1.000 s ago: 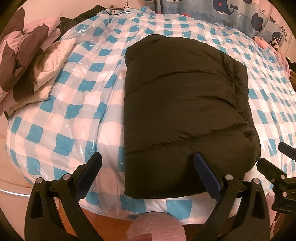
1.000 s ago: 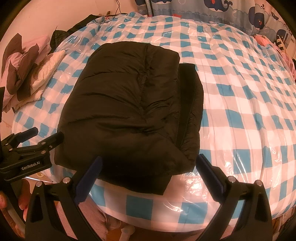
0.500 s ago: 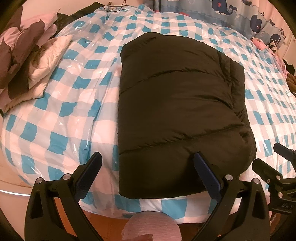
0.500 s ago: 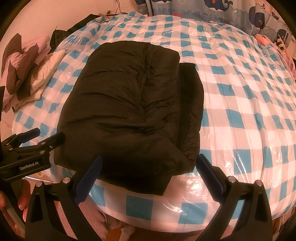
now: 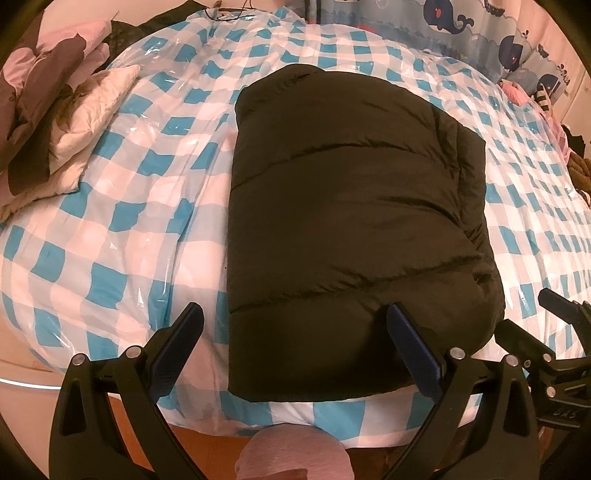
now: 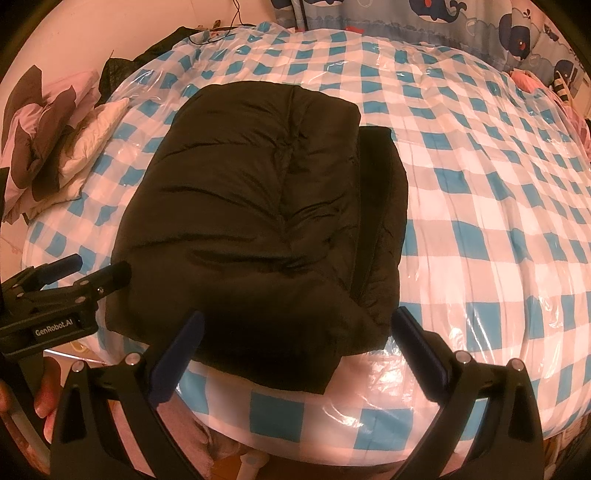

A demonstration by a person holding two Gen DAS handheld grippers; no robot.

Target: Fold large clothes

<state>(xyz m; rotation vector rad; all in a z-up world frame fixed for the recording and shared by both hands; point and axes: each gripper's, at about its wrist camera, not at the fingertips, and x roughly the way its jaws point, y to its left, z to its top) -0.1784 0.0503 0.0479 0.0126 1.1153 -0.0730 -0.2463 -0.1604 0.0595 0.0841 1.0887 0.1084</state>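
Note:
A dark puffer jacket point(image 5: 351, 229) lies folded into a thick rectangle on the blue-and-white checked bed point(image 5: 122, 229). It also shows in the right wrist view point(image 6: 258, 221), with a narrower folded layer sticking out on its right side. My left gripper point(image 5: 295, 317) is open and empty, just short of the jacket's near left corner. My right gripper point(image 6: 297, 321) is open and empty over the jacket's near right end. Each gripper shows at the edge of the other's view: the right gripper point(image 5: 554, 350) and the left gripper point(image 6: 70, 280).
A pile of pink, brown and cream bedding point(image 5: 55, 122) sits at the bed's far left. A whale-print curtain point(image 5: 480, 33) hangs behind the bed. Clear plastic covers the bed point(image 6: 480, 184). The bed's near edge drops to a wooden floor point(image 5: 207, 443).
Both grippers have edged slightly closer to the jacket's near edge. The jacket has not moved and both grippers stay open.

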